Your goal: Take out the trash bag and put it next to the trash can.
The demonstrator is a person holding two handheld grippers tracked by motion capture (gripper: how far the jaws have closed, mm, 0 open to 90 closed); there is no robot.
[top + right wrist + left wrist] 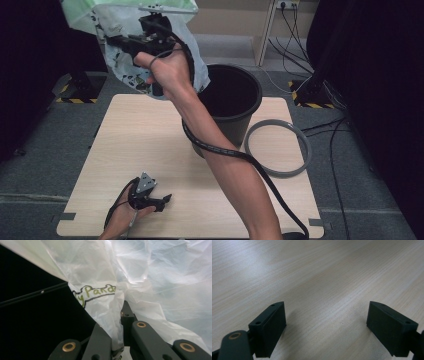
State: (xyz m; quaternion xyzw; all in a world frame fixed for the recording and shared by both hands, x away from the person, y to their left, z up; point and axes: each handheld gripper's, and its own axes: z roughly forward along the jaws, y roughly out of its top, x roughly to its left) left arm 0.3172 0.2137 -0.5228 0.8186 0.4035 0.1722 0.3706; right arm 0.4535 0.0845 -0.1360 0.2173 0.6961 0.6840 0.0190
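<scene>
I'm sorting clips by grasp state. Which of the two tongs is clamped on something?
The right tongs, raised beside the black bucket, are shut on the white plastic bag. The left tongs rest low over the wooden table, jaws wide apart, holding nothing.

Our forearms were bare, with no sleeves on them. Our left gripper (167,199) was black, topped by a grey three-cornered plate, and its two jaws were blocky matte-black pads with small screw holes along their upper edges. A brass-ringed pivot sat just behind its left jaw. Our right gripper (107,42) was black too, with brass-coloured bushings on its linkage bars behind the jaws, and a thick ribbed black cable trailed from its rear.
</scene>
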